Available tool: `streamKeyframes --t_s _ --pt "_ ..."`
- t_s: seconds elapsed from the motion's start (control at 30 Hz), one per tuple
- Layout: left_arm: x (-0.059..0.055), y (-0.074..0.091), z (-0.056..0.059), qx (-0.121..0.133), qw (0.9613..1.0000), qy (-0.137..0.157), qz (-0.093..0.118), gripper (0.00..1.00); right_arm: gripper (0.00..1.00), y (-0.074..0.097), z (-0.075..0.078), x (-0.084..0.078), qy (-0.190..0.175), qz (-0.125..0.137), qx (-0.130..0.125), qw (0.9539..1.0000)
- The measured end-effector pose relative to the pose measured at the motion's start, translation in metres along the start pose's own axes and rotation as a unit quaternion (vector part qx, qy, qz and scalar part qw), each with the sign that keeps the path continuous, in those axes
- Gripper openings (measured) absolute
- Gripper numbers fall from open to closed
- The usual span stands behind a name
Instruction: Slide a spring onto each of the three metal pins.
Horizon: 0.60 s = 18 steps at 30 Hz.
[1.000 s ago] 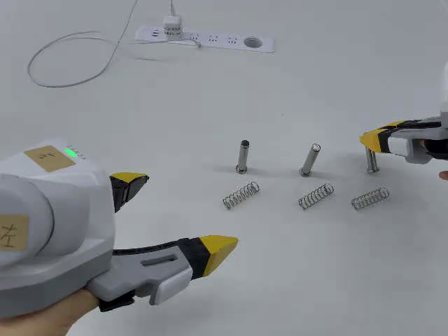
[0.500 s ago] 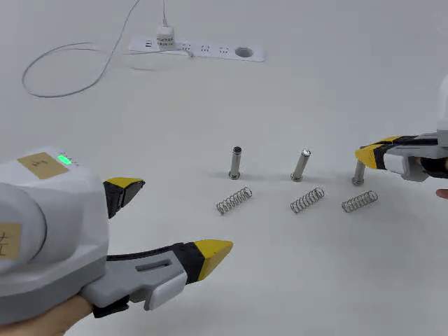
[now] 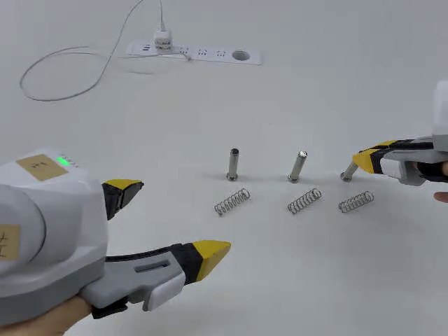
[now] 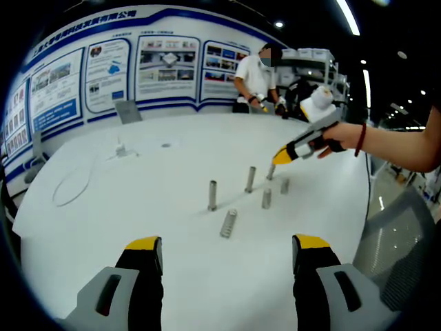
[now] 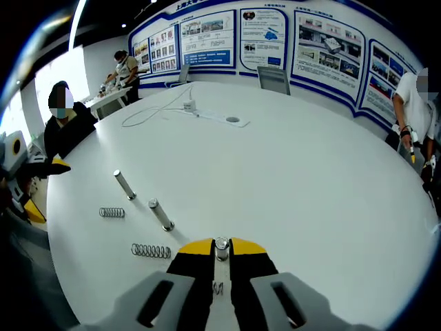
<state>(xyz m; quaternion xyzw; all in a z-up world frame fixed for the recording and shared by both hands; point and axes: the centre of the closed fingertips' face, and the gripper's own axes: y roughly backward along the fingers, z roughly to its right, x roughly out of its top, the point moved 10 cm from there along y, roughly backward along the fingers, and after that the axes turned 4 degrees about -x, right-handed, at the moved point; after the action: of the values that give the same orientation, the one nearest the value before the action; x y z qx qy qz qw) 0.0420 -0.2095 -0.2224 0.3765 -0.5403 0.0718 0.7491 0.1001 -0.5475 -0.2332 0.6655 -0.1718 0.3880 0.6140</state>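
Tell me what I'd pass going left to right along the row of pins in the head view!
left gripper → left pin → middle pin → right pin → right gripper

The yellow-tipped fingers of the right gripper [image 3: 358,159] hide the top of the rightmost silver metal pin [image 3: 346,173]; the head view's edge cuts off this gripper's body.

Left gripper [image 3: 170,217] grey, blk fingers [image 3: 183,257] w/ yellow tips (tan labels [image 3: 40,166], green LED [image 3: 67,162]).
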Motion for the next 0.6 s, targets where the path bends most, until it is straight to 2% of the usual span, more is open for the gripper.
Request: streamKeyframes --t_s 0.6 --pt "-0.0004 -0.0004 -0.0001 -0.001 1.0000 -0.001 -0.002 0.78 0.08 0.0030 -0.0026 -0.0019 -0.003 -0.008 0.001 1.0000"
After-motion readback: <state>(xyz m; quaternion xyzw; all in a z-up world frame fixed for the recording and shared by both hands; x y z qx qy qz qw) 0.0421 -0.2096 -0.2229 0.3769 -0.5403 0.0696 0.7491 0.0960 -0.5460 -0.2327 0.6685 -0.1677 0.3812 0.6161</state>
